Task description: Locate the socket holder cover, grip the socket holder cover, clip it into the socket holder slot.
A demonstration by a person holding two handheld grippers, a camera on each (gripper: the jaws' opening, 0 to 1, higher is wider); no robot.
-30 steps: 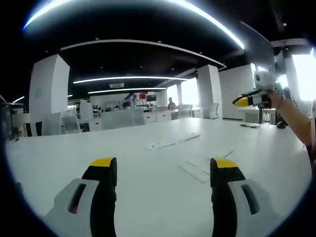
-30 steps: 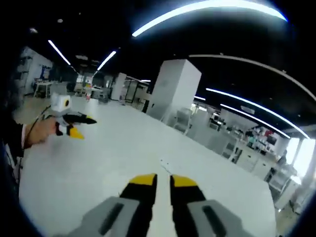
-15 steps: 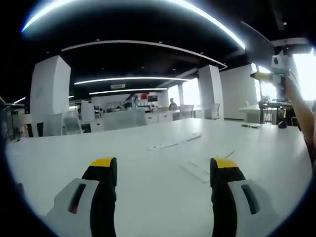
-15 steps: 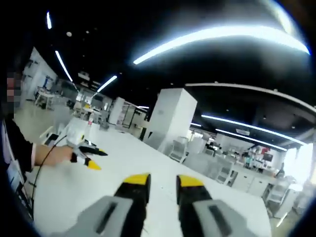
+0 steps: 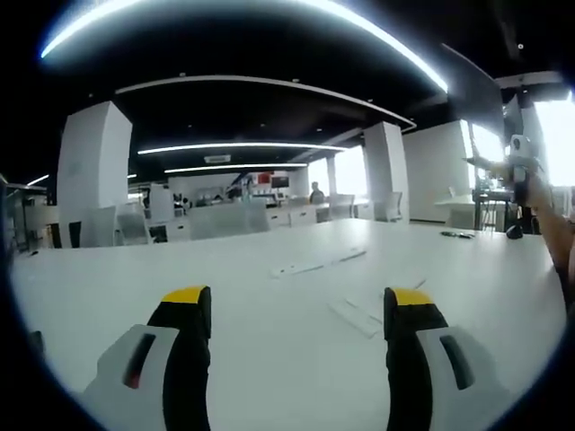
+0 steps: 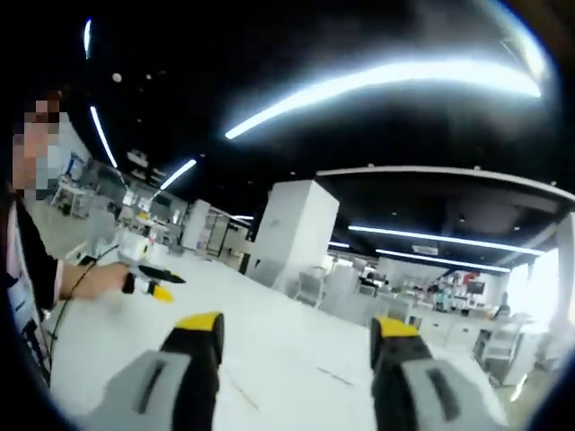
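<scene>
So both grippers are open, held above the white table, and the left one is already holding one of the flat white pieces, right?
Not quite. In the left gripper view the left gripper is open and holds nothing; the flat white pieces lie on the white table. The right gripper is open too.

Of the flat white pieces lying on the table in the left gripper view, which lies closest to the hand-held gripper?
The flat white piece just beyond the left hand-held gripper, near its right jaw. The long white strips lie farther off, mid-table.
</scene>
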